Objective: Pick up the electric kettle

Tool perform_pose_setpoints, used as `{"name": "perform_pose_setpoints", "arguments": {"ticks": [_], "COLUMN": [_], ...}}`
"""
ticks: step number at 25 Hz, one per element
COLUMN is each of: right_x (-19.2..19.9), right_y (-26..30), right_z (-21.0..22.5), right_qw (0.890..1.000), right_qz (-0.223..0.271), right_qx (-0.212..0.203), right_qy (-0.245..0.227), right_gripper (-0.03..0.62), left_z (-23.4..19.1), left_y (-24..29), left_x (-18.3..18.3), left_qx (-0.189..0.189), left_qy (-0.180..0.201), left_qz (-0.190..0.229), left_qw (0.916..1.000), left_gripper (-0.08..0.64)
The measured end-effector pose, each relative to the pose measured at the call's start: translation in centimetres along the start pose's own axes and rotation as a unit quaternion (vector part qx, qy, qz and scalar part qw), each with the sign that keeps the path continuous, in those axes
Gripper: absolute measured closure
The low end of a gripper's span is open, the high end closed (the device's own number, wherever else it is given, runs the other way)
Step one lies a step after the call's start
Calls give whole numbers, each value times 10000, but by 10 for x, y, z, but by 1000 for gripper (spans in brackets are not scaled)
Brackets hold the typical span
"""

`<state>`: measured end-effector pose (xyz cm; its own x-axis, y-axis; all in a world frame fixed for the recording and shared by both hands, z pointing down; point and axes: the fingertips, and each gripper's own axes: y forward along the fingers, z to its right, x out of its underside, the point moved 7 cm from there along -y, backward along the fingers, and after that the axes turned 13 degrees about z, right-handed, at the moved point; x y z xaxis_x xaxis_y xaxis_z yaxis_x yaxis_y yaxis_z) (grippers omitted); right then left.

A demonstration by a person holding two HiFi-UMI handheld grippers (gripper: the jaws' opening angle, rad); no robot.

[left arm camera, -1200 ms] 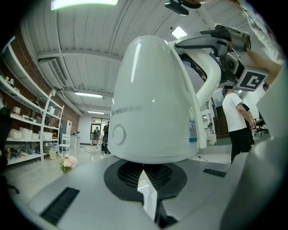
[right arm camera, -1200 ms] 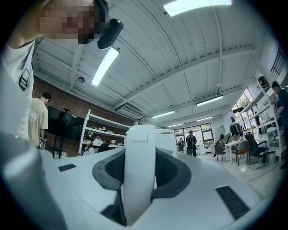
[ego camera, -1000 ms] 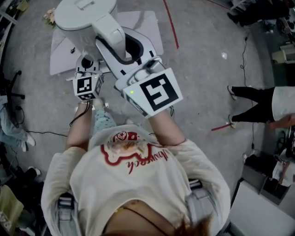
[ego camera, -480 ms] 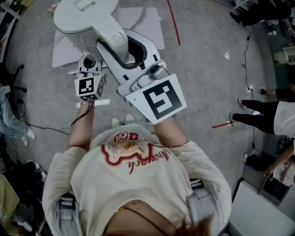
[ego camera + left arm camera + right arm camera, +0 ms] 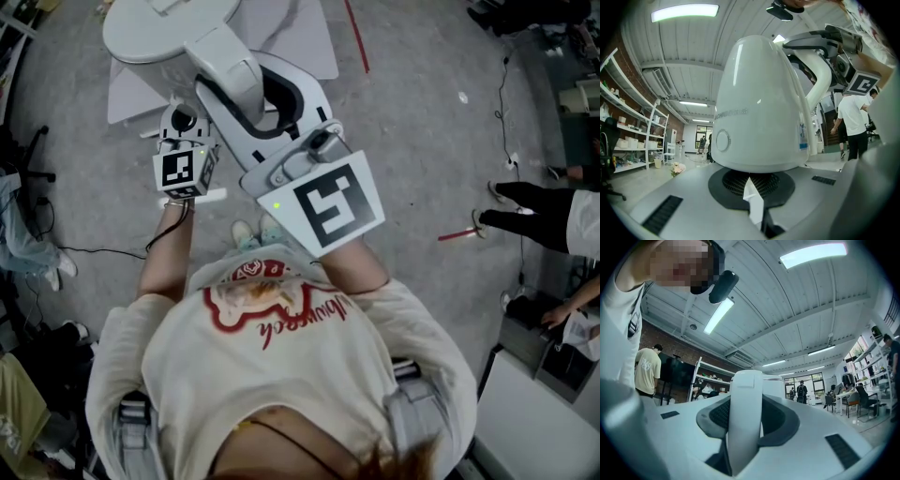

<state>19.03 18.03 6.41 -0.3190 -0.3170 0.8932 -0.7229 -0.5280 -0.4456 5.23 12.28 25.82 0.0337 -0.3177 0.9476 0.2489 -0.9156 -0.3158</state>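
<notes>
A person in a cream shirt (image 5: 281,375) is holding a white electric kettle (image 5: 131,42) in the air above a grey floor, working a hand-held gripper in each hand. The right gripper (image 5: 281,141) is clamping the kettle's handle (image 5: 745,418). In the right gripper view the white handle is standing upright between the two dark pads, which are pressing on it from either side. The left gripper (image 5: 181,127) is sitting low beside the kettle's body with its jaws drawn together. In the left gripper view its dark pads are meeting along one seam. A thin white sliver (image 5: 753,204) is sticking up from that seam, though what it is cannot be told. That same view is looking up at the kettle's rounded wall, which is rising upright just beyond the jaw tips, with a round disc low on its side and a small label near the handle. The kettle's lid (image 5: 173,11) is lying closed, so its contents are not showing. Below the kettle a white mat (image 5: 305,42) is lying on the floor beside a red line (image 5: 353,33). At the right edge of the head view a bystander's dark-trousered legs (image 5: 525,199) are showing. In the left gripper view, open shelves (image 5: 628,140) along a brick wall are carrying pale tubs and boxes, their contents too small to make out.
</notes>
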Motion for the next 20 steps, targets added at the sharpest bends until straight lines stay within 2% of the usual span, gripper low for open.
{"name": "perform_pose_setpoints", "arguments": {"ticks": [20], "right_x": [3], "right_y": [-1], "right_z": [0], "right_qw": [9999], "right_qz": [-45], "right_qx": [71], "right_qy": [74], "right_gripper": [460], "left_z": [0], "left_y": [-4], "left_x": [1], "left_qx": [-64], "left_qy": [-23], "left_qz": [-32], "left_qw": [10000], "left_gripper": [561]}}
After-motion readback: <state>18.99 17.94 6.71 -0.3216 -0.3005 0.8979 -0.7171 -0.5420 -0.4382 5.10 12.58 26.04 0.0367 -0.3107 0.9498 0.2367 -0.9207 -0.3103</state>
